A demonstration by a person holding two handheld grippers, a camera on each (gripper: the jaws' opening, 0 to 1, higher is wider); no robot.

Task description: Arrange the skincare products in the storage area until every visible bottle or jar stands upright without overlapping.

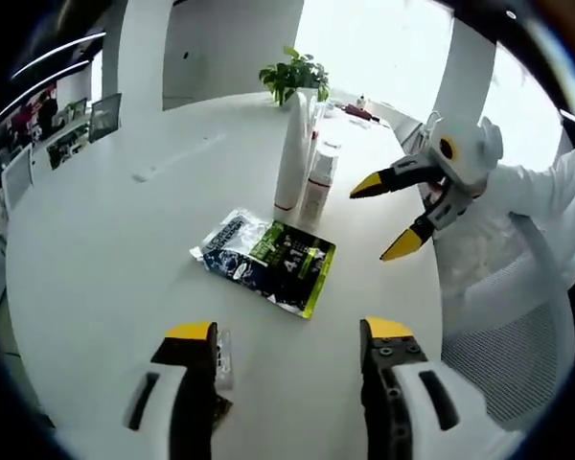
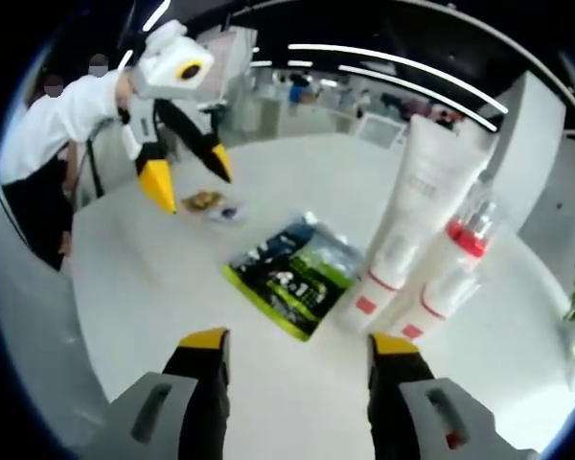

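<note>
On the round white table (image 1: 105,249), a tall white tube (image 1: 292,153) stands upright, cap down. A shorter clear bottle with a red band (image 1: 318,187) stands touching it. Flat black and green sachets (image 1: 268,254) lie overlapping in front of them. My left gripper (image 1: 289,331) is open and empty, short of the sachets. The right gripper (image 1: 381,220) hovers open to the right of the bottle. In the right gripper view, the tube (image 2: 417,211) and bottle (image 2: 450,278) stand at right, with the sachets (image 2: 292,268) ahead of my open right gripper (image 2: 299,340). The left gripper (image 2: 190,182) is open at upper left.
A small flat sachet (image 1: 225,359) lies beside my left jaw; small packets (image 2: 211,203) lie under the left gripper. A potted plant (image 1: 295,75) stands at the table's far edge. A person's white sleeve (image 1: 546,192) and a mesh chair (image 1: 517,335) are at right.
</note>
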